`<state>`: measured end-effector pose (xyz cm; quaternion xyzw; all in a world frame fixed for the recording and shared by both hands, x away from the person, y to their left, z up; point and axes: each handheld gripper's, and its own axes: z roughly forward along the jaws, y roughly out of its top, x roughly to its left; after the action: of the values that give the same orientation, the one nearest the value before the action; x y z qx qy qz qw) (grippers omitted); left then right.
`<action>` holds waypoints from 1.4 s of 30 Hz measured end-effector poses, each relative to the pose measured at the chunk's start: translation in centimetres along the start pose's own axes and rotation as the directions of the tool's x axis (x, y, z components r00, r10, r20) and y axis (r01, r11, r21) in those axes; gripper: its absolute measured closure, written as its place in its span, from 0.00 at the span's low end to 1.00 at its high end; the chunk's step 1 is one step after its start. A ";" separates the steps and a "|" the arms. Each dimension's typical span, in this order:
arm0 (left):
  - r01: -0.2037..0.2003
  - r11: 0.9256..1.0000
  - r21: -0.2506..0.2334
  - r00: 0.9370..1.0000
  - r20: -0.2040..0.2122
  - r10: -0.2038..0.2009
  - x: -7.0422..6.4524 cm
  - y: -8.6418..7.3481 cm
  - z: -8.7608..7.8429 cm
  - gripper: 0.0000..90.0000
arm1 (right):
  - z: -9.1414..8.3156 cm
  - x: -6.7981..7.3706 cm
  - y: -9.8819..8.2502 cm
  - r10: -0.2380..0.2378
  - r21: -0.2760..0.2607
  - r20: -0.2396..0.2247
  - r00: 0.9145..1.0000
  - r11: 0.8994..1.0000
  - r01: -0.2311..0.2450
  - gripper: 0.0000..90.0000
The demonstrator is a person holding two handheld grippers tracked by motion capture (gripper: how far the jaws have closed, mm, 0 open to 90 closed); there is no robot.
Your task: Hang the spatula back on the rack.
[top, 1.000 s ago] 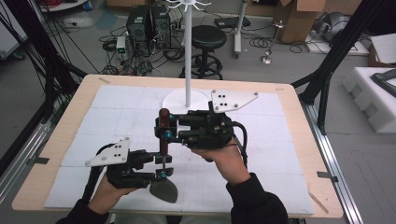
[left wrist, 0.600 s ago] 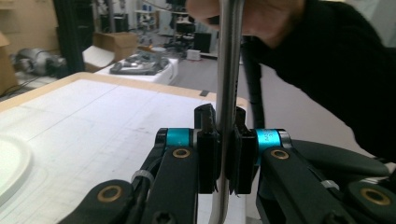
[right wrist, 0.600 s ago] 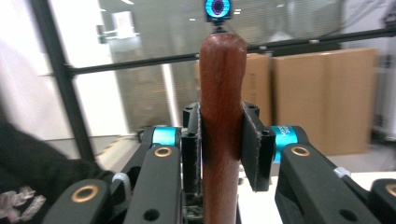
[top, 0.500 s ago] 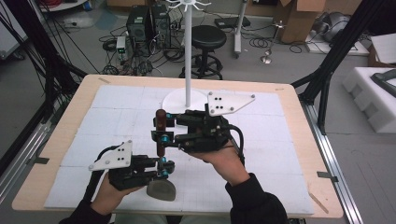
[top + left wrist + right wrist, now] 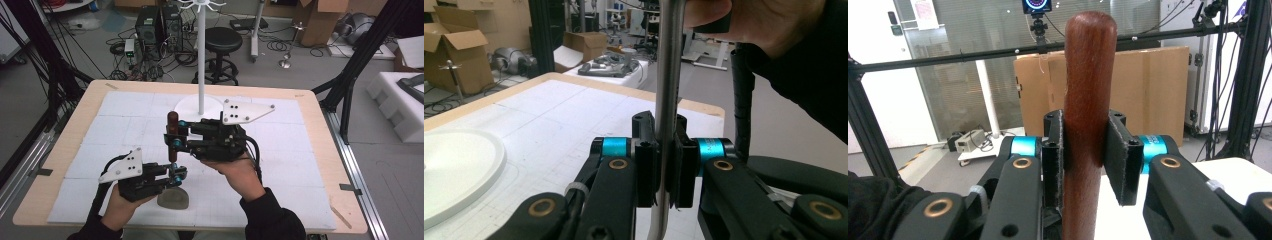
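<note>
While a white stand (image 5: 201, 60) rises behind, both hand-held grippers clamp a ladle (image 5: 172, 150)

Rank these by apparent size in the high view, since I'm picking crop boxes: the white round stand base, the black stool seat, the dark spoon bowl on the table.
1. White round stand base, widest.
2. Black stool seat; it stands farther off, so true size is unsure.
3. Dark spoon bowl, smallest, partly under the left gripper.

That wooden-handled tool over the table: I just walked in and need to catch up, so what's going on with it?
A person holds one utensil upright with both grippers. The right gripper is shut on its wooden handle; the left gripper is shut on the metal shaft lower down. The dark spoon-like head sits at the table's near edge, with a white stand behind.
</note>
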<state>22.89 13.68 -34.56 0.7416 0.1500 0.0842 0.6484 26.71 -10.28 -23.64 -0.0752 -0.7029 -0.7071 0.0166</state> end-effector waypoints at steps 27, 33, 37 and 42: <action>0.059 0.992 -0.111 0.956 -0.280 -0.088 5.1 -3.3 -8.1 0.25 | 0.9 -13.9 7.4 0.018 0.018 0.077 0.997 1.000 -0.020 0.81; 0.067 0.992 -0.110 0.950 -0.296 -0.097 5.6 -3.8 -9.0 0.25 | 0.9 -17.2 9.4 0.011 0.017 0.103 0.995 1.000 -0.013 0.81; 0.064 0.991 -0.115 0.949 -0.299 -0.096 5.8 -4.0 -9.4 0.25 | 0.5 -18.2 10.1 0.018 0.012 0.121 0.993 1.000 -0.019 0.81; 0.069 0.990 -0.126 0.944 -0.313 -0.106 6.2 -4.1 -9.9 0.25 | -0.3 -20.0 11.0 0.027 0.011 0.145 0.989 1.000 -0.029 0.81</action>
<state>25.07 25.46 -37.65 0.6729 0.2806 0.1824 0.6597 47.88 -12.35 -15.29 -0.1362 -0.7056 -0.6950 -0.0240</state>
